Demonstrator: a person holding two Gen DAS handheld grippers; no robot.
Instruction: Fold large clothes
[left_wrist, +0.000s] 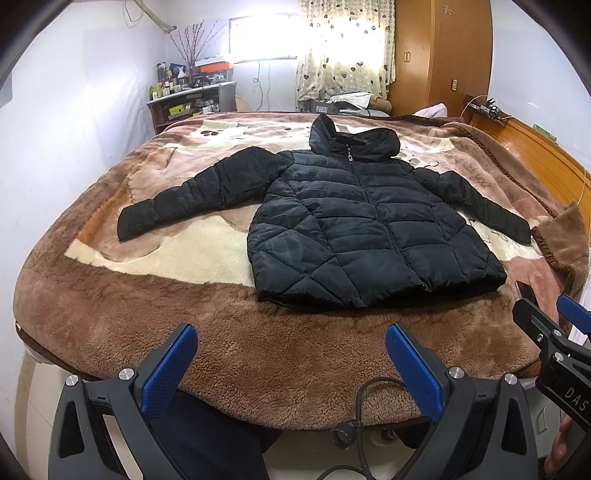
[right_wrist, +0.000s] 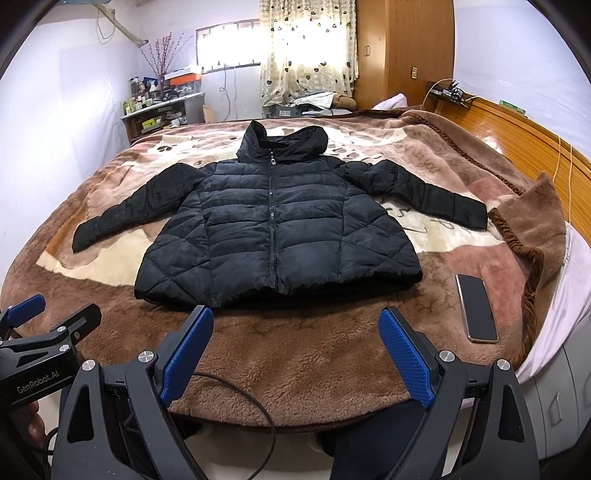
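A: How do the tongs stand?

B: The left gripper (left_wrist: 291, 345) is spread wide, its blue pads (left_wrist: 170, 363) far apart with nothing between them. It hangs over the near edge of the blanket (left_wrist: 110, 302) and touches nothing.

A: And the other one?

B: The right gripper (right_wrist: 295, 328) is just as wide apart, blue pads (right_wrist: 406, 354) bare, gripping nothing. It hangs over the same near edge, short of the jacket's hem. In the left view it shows at the right border (left_wrist: 550, 314), its fingers apart there too.

A: Where is the jacket?

B: The jacket (right_wrist: 277, 229) lies flat on the blanket in the middle of the bed, front up, zipped to the collar. Hood (right_wrist: 284, 142) points to the far side, hem towards the grippers. Both sleeves are spread out: the left sleeve (right_wrist: 125, 210) slants down to the left, the right sleeve (right_wrist: 424, 192) runs out to the right.

A: Anything close to it?

B: A phone (right_wrist: 476, 308) lies screen up on the blanket, to the right of the hem, apart from the jacket. A black cable (right_wrist: 255, 398) loops below the right gripper, past the bed's edge.
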